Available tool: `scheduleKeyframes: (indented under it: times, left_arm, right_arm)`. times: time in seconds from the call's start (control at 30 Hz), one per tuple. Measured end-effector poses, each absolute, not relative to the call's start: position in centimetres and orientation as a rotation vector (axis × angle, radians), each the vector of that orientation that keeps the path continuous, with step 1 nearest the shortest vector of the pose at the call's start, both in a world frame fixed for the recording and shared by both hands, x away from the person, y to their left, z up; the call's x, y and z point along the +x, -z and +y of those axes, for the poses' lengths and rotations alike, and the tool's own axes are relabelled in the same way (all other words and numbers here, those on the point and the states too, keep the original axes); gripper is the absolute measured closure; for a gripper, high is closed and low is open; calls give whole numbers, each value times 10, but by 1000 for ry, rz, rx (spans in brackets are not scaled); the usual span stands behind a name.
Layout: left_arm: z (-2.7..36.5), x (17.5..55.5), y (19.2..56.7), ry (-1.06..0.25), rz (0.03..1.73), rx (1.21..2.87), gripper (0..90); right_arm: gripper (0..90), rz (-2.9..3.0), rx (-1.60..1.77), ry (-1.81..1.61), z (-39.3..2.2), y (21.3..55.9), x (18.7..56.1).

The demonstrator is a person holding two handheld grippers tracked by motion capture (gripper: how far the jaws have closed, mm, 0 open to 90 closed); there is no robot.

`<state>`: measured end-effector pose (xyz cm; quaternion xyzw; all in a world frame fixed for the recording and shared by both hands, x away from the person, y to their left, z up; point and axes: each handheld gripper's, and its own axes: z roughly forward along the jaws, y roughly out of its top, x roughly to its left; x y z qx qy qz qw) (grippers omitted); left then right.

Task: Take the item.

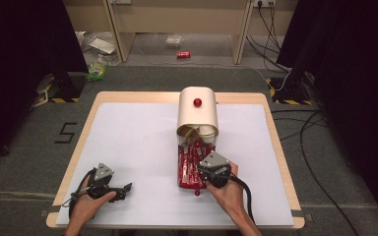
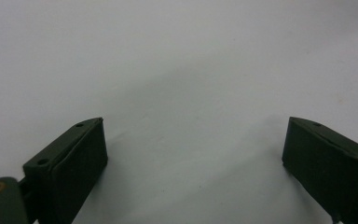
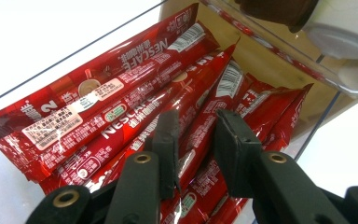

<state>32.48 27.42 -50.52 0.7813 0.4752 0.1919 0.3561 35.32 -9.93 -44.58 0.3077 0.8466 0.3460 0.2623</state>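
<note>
1. While the table (image 1: 128, 142) lies bare at left, the left gripper (image 2: 193, 154) rests wide open, empty.
2. A clear drawer (image 1: 191, 169), pulled from the cream box (image 1: 197, 110), holds red coffee sticks (image 3: 135, 107).
3. The right gripper (image 3: 193, 140), narrowly parted, straddles one stick; likely picking, closing comes next.

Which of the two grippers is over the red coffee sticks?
The right gripper: it reaches into the clear tray of red coffee sticks. The left gripper is over bare white table.

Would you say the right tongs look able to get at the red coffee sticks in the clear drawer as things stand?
Probably yes: the right tongs sit directly over the coffee sticks, jaws slightly apart astride one, and the pulled-out drawer is open on top.
</note>
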Motion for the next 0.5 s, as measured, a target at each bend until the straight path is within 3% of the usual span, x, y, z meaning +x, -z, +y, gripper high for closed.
scheduleKeyframes:
  times: [0.17, 0.5]
  left_arm:
    - [274, 325, 505, -496, 1227, 2019, 57]
    - [274, 325, 505, -496, 1227, 2018, 57]
  right_arm:
    - [687, 2291, 829, -948, -99, 448, 355]
    - [810, 2315, 787, -980, -104, 444, 357]
